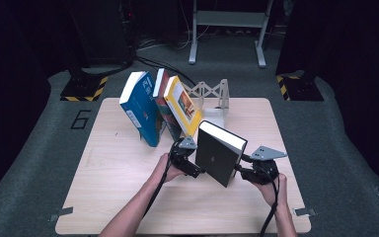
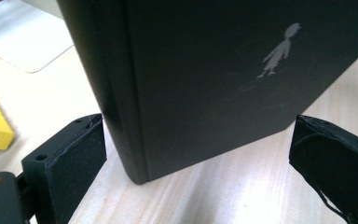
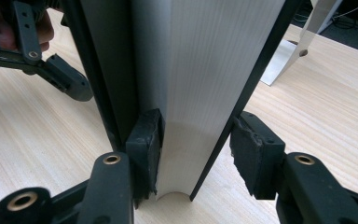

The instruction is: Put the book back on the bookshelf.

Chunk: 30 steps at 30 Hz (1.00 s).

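Note:
A black hardback book [image 1: 219, 155] stands tilted on the wooden table [image 1: 118, 197], page edges facing right. My right gripper [image 1: 240, 168] is at its right side. In the right gripper view [image 3: 196, 140], one pad presses the white page block [image 3: 200, 70] just inside the front cover, and the other presses the back cover, so it is shut on the book. My left gripper [image 1: 197, 168] is at the book's left side. In its own view [image 2: 198, 140], the jaws stand wide apart around the spine's lower corner [image 2: 137, 172]. The cover shows a small grey figure [image 2: 279, 49].
Behind the black book, a blue book [image 1: 140, 108], a red-and-teal book [image 1: 160, 96] and a yellow book [image 1: 182, 103] lean left against a pale metal bookend [image 1: 212, 94]. Its base plate [image 2: 23, 37] lies close behind the black book. The other gripper [image 3: 51, 70] and a hand are beyond the book.

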Motion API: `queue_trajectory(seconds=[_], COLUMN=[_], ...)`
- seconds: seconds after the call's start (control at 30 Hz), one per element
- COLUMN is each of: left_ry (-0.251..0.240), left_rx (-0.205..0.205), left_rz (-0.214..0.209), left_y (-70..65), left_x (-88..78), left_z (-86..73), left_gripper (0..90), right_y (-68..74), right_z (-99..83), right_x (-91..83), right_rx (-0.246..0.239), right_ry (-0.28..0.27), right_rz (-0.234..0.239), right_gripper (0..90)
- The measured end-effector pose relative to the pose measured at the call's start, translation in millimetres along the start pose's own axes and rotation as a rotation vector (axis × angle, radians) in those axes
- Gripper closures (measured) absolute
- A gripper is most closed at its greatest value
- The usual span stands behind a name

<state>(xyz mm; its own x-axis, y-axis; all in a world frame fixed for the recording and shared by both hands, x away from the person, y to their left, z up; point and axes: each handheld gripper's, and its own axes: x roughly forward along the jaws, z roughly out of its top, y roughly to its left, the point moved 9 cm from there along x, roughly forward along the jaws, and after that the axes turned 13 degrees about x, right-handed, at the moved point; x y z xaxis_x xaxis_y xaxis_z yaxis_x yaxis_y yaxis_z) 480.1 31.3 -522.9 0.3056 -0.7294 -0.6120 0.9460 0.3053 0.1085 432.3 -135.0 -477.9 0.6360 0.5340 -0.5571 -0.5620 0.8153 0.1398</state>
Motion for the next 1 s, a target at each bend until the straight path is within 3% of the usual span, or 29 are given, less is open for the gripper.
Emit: queue_trajectory(seconds=[0.3, 0.43, 0.77, 1.0], left_ry=[-0.022, -0.012, -0.021, -0.034], left_rx=[-0.015, -0.022, -0.026, -0.021], left_rz=[-0.009, -0.019, -0.001, -0.001], left_y=[2.7, 0.9, -2.9, -5.8], left_x=[2.4, 1.2, -3.1, -6.5], left_z=[2.4, 1.8, 0.2, 0.2], left_gripper=[4.0, 3.8, 3.9, 4.2], right_y=[0.9, -1.0, -4.0, -7.7], right_z=[0.4, 1.8, 6.3, 7.8], right_x=[0.7, 1.3, 5.4, 7.7], right_rx=[0.011, -0.013, -0.013, -0.018], right_ry=[0.001, 0.006, 0.003, 0.003], right_rz=[-0.009, -0.009, -0.024, 0.001], right_gripper=[53.4, 53.4, 52.3, 52.0])
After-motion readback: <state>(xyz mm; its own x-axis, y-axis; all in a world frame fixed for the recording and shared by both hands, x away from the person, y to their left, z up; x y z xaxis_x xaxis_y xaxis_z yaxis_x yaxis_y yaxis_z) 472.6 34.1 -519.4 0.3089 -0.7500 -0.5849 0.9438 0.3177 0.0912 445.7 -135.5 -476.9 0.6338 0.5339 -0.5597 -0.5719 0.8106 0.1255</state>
